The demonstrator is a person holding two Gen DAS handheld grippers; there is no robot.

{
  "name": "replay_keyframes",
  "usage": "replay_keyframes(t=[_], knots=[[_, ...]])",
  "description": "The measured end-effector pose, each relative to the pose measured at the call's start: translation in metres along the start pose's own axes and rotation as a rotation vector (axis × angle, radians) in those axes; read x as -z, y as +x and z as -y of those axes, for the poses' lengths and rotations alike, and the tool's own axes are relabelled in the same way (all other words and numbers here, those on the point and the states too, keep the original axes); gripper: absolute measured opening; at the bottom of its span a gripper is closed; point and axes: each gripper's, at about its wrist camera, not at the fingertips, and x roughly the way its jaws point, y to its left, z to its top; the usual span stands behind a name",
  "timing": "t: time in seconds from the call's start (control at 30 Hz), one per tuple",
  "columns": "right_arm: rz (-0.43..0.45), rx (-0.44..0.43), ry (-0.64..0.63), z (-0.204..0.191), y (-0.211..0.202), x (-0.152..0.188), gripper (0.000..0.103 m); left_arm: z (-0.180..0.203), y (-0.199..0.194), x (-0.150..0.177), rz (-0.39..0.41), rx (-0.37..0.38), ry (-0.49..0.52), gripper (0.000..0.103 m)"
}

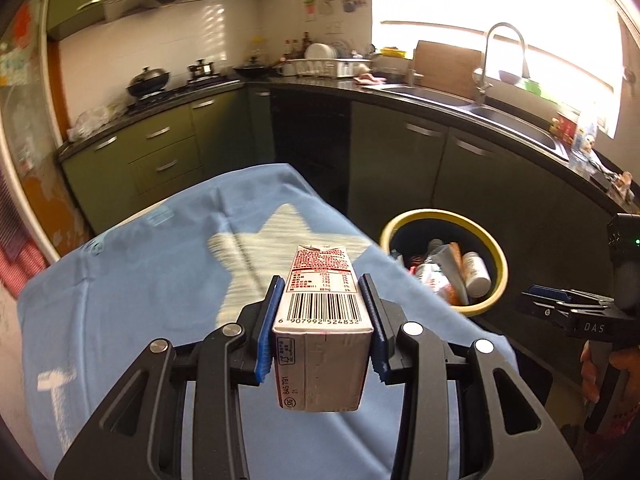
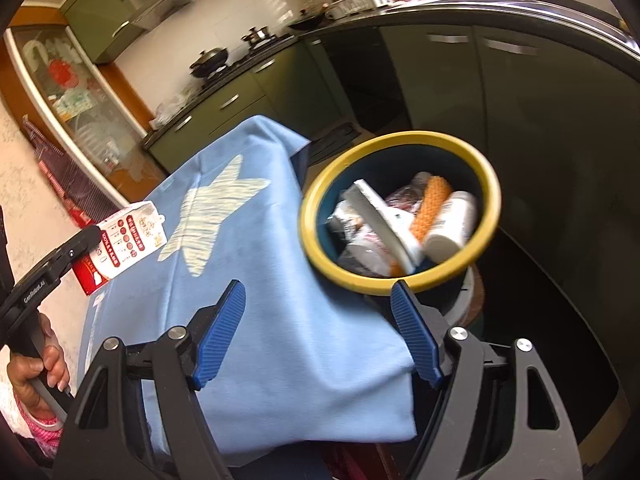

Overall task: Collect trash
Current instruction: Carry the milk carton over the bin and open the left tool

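Clamped between the blue ribbed pads of the left gripper (image 1: 323, 312): a small drink carton (image 1: 322, 320), lying lengthwise along the fingers, held above the light blue cloth (image 1: 152, 280). Legible on the carton's top face in the left wrist view: a barcode with "6 907992 524832" beneath it, a red nutrition table further along, and on the near end "SIG", "845 791" and "21". Seen only in the right wrist view: the carton's other side (image 2: 120, 240), white with a red base, red circles and small icons, print too small to read, poking out of the left gripper (image 2: 86, 246), whose black body reads "GenRobot.AI", with a hand (image 2: 44, 364) around its handle. Right gripper (image 2: 320, 336) standing wide apart, nothing between its blue pads, over the cloth's near corner, with its right fingertip in front of the bin's rim. Same gripper at the right edge of the left wrist view (image 1: 560, 300), marked "DAS", jaws not clear there. Pale striped star (image 1: 260, 248) printed on the cloth. Just beside the cloth's right edge, lower down, a round yellow-rimmed bin (image 2: 400, 136) holding a white bottle (image 2: 452, 224), an orange netted piece (image 2: 432, 208) and crumpled wrappers. Beyond, dark green kitchen cabinets (image 1: 168, 152), a black worktop, a lidded wok (image 1: 148, 80) on the hob, a dish rack (image 1: 332, 66). Shown by the left wrist view alone: the sink faucet (image 1: 500, 52) under a bright window.
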Motion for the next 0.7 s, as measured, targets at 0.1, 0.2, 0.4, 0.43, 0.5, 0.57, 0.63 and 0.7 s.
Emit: replay_keyframes(t=[0.1, 0.2, 0.4, 0.43, 0.5, 0.57, 0.63, 0.7], knots=[[0.018, 0.025, 0.043, 0.020, -0.007, 0.000, 0.071, 0.025, 0.024, -0.019, -0.018, 0.054, 0.043, 0.038], [0.034, 0.048, 0.079, 0.037, -0.014, -0.001, 0.071, 0.055, 0.049, -0.037, -0.027, 0.106, 0.098, 0.038], [0.078, 0.096, 0.139, 0.069, -0.034, -0.001, 0.071, 0.131, 0.109, -0.060, -0.076, 0.235, 0.183, 0.038], [0.082, 0.104, 0.150, 0.074, -0.036, 0.000, 0.071, 0.140, 0.119, -0.061, -0.085, 0.245, 0.189, 0.038], [0.082, 0.114, 0.165, 0.083, -0.038, 0.000, 0.071, 0.161, 0.143, -0.067, -0.106, 0.266, 0.187, 0.038], [0.079, 0.123, 0.177, 0.090, -0.039, 0.002, 0.071, 0.175, 0.163, -0.073, -0.119, 0.267, 0.182, 0.038], [0.077, 0.126, 0.184, 0.093, -0.040, 0.003, 0.071, 0.185, 0.182, -0.077, -0.142, 0.263, 0.168, 0.038], [0.076, 0.129, 0.193, 0.097, -0.041, 0.004, 0.071, 0.192, 0.204, -0.081, -0.173, 0.248, 0.156, 0.038]])
